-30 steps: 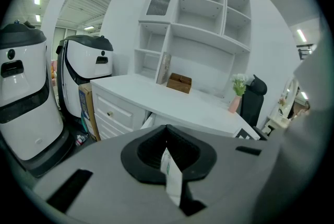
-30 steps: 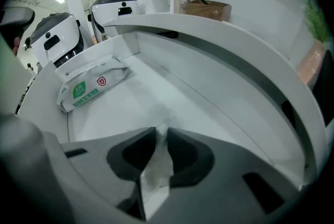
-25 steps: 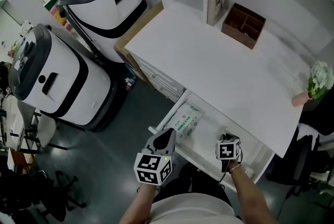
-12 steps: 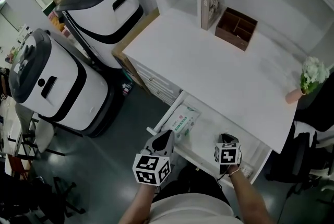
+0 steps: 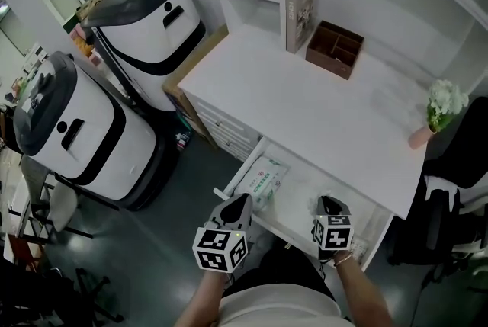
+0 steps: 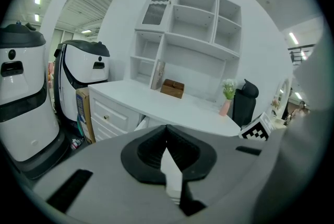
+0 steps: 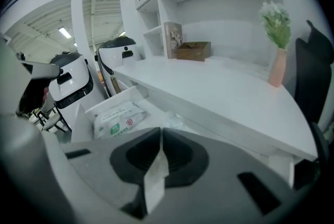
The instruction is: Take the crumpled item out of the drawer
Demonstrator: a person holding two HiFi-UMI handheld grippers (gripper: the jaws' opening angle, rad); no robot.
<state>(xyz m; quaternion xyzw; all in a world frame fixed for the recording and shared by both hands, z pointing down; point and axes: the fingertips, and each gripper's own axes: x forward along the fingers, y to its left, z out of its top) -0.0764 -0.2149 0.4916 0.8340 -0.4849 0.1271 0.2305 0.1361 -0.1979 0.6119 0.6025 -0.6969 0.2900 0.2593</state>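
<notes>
Two white machines (image 5: 84, 127), one book (image 5: 299, 5), one brown box (image 5: 334, 49), one flower vase (image 5: 428, 120), one wipes packet (image 5: 263, 179), one crumpled item (image 7: 174, 119), one open drawer (image 5: 299, 194).

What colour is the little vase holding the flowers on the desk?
The vase is pale pink. It shows best in the right gripper view.

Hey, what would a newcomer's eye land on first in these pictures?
Two big white-and-black machines stand left of the white desk. Under the desk, an open drawer holds a wipes pack. At its front hover the left hand-held gripper and the right hand-held gripper, the right one's jaws closing with nothing visible between them.
</notes>
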